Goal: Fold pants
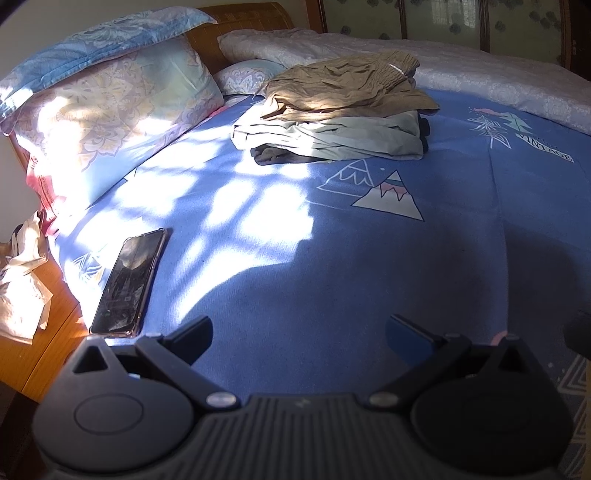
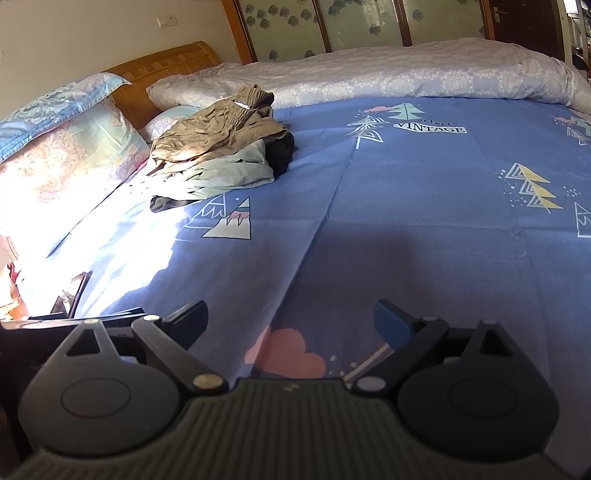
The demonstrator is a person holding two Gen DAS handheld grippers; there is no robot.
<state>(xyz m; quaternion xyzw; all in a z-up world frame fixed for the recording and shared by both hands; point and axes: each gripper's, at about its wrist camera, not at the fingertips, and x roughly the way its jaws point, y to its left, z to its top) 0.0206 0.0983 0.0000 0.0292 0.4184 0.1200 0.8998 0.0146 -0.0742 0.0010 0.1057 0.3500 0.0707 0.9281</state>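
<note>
Tan pants (image 1: 343, 88) lie crumpled on top of a pile of clothes far up the bed, above pale green-grey pants (image 1: 332, 138) and a dark garment (image 1: 273, 157). The same pile shows in the right wrist view, tan pants (image 2: 218, 133) over the pale pair (image 2: 236, 168). My left gripper (image 1: 299, 332) is open and empty, low over the blue sheet (image 1: 332, 277), well short of the pile. My right gripper (image 2: 291, 317) is open and empty over the blue sheet (image 2: 406, 240), also far from the pile.
A phone (image 1: 129, 282) lies on the sheet near the left edge. Pillows (image 1: 110, 122) stand against the wooden headboard (image 1: 240, 26). A rolled quilt (image 2: 406, 77) runs along the far side. A wooden nightstand (image 1: 37, 354) with crumpled cloth (image 1: 22, 288) sits at the left.
</note>
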